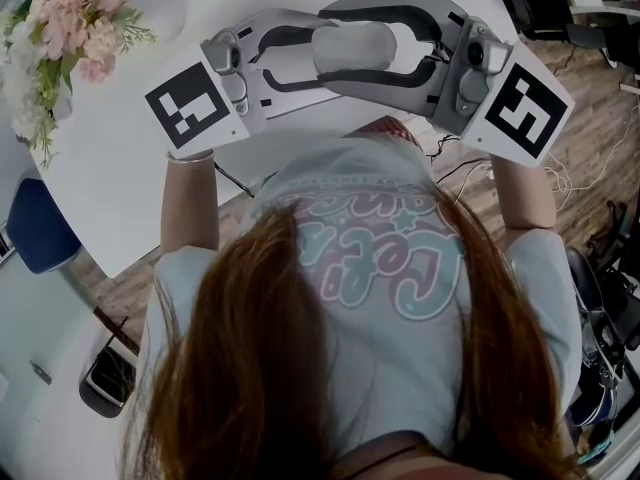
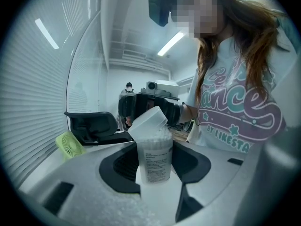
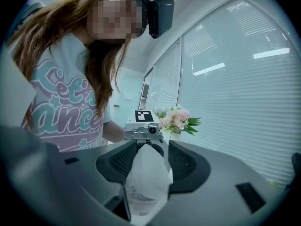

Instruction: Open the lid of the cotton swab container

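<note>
The cotton swab container [image 2: 154, 159] is a clear cylinder with a printed label, standing upright between the jaws of my left gripper [image 2: 155, 185], which is shut on its body. Its white lid [image 2: 148, 123] sits tilted above the rim, with swab heads showing under it. My right gripper [image 3: 148, 173] faces the left one and is shut on the lid [image 3: 149, 166]; the clear body [image 3: 140, 199] shows below it. In the head view both grippers meet above the white table [image 1: 130, 168], left gripper [image 1: 315, 53] and right gripper [image 1: 338, 48], with the container [image 1: 365, 48] between them.
A vase of pink flowers [image 1: 70, 28] stands at the table's far left corner. A blue seat [image 1: 38, 226] is beside the table's left edge. A green fan [image 2: 69, 144] and a black chair [image 2: 91, 124] lie beyond the table. Cables run over the wooden floor [image 1: 575, 183].
</note>
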`<state>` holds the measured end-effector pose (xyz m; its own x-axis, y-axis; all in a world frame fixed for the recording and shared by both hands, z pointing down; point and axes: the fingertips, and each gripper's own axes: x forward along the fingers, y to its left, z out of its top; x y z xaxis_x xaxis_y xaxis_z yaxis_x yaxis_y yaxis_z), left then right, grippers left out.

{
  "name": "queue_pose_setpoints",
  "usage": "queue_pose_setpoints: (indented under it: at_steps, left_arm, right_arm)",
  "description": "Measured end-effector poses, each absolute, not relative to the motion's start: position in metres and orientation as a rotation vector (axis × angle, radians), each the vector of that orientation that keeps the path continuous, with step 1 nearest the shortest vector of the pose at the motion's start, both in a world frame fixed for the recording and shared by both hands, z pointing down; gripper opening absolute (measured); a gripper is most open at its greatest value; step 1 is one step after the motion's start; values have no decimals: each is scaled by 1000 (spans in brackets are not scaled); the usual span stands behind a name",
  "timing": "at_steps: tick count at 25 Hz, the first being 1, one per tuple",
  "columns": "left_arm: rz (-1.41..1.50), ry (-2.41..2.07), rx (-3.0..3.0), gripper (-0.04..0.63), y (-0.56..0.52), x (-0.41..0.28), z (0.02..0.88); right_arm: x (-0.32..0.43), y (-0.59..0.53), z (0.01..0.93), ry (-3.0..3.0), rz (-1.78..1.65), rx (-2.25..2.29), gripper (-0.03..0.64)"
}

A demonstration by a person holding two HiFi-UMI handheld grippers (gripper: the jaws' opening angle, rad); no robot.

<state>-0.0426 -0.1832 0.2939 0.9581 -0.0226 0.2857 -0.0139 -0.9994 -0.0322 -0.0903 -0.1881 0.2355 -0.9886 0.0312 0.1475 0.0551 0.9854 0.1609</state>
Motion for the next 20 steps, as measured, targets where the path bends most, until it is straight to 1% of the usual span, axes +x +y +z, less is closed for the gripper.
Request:
queue_pose_setpoints:
  at_steps: [3, 7, 8, 10, 20]
  left_arm:
    - [-444, 32, -3079, 189, -183, -43, 293]
    - [-437, 21, -3079, 189, -183, -43, 293]
    - [-438, 13, -3080, 189, -182, -43, 293]
    - [-439, 0, -3079, 189, -180, -42, 294]
    - [-410, -21, -3062, 187, -175, -41, 292]
  right_arm:
    - [-90, -189, 233, -2995, -230, -61, 213]
    - [-91, -192, 227, -3015, -238, -51, 188]
    - [-91, -194, 225, -3018, -248, -39, 171]
    - [-90, -199, 223, -3018, -275, -5, 95]
    - [-89, -203, 222, -3025, -236, 0, 84]
